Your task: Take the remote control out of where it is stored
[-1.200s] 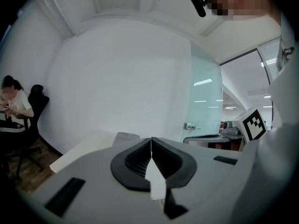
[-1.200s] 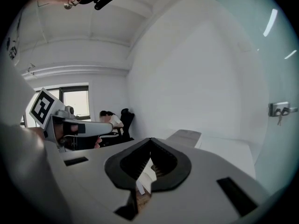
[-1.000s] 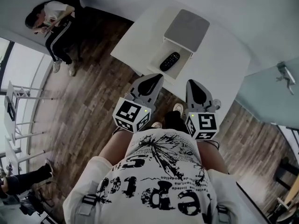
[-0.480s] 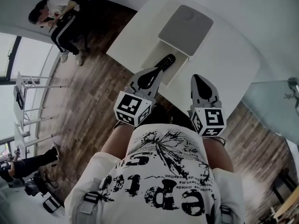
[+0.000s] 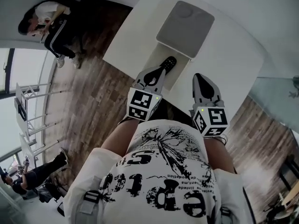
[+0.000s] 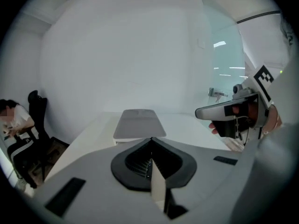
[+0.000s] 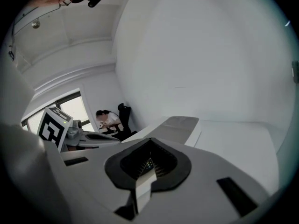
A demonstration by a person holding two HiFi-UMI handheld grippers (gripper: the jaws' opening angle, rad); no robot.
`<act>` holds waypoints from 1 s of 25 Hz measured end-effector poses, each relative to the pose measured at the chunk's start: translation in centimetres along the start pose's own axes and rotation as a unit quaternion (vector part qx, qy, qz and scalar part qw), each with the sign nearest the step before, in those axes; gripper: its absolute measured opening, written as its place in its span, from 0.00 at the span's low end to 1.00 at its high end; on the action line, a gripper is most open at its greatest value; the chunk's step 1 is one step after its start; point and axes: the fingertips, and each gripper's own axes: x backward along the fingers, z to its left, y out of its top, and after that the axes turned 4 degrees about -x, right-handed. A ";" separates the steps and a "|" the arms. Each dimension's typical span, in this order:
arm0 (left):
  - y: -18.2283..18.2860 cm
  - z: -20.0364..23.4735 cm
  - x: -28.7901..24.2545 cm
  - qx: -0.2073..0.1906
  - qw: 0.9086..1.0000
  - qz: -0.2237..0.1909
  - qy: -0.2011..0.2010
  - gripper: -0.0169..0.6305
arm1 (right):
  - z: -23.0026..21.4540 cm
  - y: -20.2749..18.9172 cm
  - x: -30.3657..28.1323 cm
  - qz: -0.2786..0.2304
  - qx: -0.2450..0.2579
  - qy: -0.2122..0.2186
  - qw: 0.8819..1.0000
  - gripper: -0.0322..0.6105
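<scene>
Two grippers are at the centre of the head view, at the near edge of a white table (image 5: 229,55). The left gripper (image 5: 160,70) has its jaws together with nothing between them, and its tip is just beside the remote control (image 5: 169,62). The remote control lies in an open white drawer (image 5: 155,59) under a box with a grey top (image 5: 186,22). The right gripper (image 5: 199,77), further right, also has its jaws together and is empty. A dark wooden floor (image 5: 93,92) fills the left side. A seated person (image 5: 46,20) is at the upper left.
</scene>
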 end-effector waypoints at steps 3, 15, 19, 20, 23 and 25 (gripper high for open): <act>-2.1 0.5 -2.0 0.021 0.999 0.038 -0.008 0.04 | -0.3 -0.4 -0.7 0.006 -0.009 -0.022 1.000 0.05; -6.2 0.3 -6.9 0.054 0.983 0.141 -0.101 0.15 | -3.8 -1.5 -3.7 0.046 -0.019 -0.087 0.995 0.05; -8.3 -0.3 -8.4 0.011 0.977 0.186 -0.107 0.37 | -4.5 -2.0 -4.1 0.057 -0.027 -0.091 0.994 0.05; -8.8 -0.6 -8.6 0.006 0.975 0.191 -0.113 0.40 | -4.6 -2.1 -4.2 0.059 -0.027 -0.091 0.994 0.05; -9.9 -1.3 -9.3 0.005 0.970 0.208 -0.124 0.45 | -5.3 -2.4 -4.4 0.063 -0.030 -0.095 0.993 0.05; -10.3 -1.4 -9.9 -0.001 0.968 0.218 -0.125 0.45 | -6.0 -2.5 -4.5 0.063 -0.034 -0.098 0.993 0.05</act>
